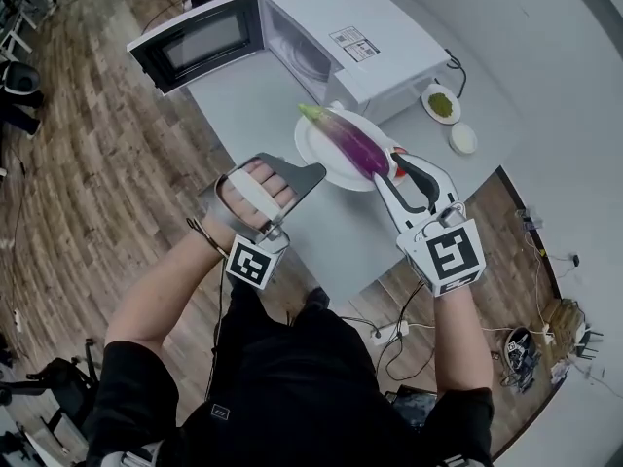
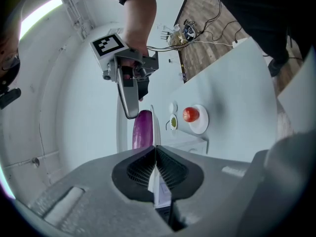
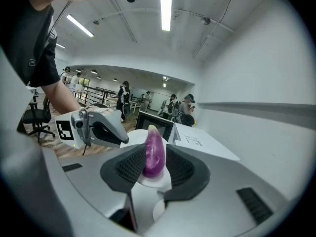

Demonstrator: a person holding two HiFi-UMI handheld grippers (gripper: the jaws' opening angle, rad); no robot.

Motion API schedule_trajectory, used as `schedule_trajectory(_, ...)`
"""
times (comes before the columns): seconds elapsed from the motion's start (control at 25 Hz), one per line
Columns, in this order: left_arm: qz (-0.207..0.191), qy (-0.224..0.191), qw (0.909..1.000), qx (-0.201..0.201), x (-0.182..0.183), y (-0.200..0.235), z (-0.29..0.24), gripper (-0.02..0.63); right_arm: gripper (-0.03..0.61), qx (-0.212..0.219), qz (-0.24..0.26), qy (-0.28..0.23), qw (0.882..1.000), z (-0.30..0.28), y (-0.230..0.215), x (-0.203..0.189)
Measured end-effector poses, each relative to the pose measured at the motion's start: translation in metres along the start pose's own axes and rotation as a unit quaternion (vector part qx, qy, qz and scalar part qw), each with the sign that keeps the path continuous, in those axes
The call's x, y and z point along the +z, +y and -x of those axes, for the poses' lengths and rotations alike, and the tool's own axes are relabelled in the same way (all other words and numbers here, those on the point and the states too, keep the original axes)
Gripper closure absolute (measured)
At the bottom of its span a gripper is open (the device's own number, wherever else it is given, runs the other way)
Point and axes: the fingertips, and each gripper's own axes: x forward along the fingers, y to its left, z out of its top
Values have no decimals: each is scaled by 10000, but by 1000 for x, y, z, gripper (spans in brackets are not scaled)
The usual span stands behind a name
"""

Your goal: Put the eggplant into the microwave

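In the head view, one eggplant [image 1: 355, 142], long, glossy purple with a pale green stem end, is lying across one white plate [image 1: 313, 149] on the table [image 1: 253, 105], just in front of one white microwave [image 1: 375, 42] whose door [image 1: 200, 42] is standing open. The right gripper [image 1: 392, 168] is clamping the eggplant's near end between its jaws, while the left gripper [image 1: 317, 171] is hovering just beside the plate. Two small dishes are sitting beside the microwave: one with green contents [image 1: 441, 103] and one plain white [image 1: 463, 139]. In the left gripper view, that gripper's jaws are pressing together with nothing between them, and beyond them the purple eggplant is showing on edge under the right gripper's tip; one red tomato [image 2: 190, 114] is resting on a second white plate [image 2: 201, 125] farther off. In the right gripper view, both ribbed pads are squeezing the eggplant's rounded end, its stem tip pointing toward the microwave's open door, the plate showing below it.
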Motion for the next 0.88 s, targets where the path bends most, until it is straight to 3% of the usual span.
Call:
schedule_trajectory(0.32, -24, -388, 9992, -11, -59, -7, 15, 597, 448, -310, -118, 112, 9994, -54, 23, 27)
schedule_trajectory(0.88, -126, -685, 9975, 62, -174, -26, 37, 597, 448, -777, -378, 200, 9961, -157, 68, 59)
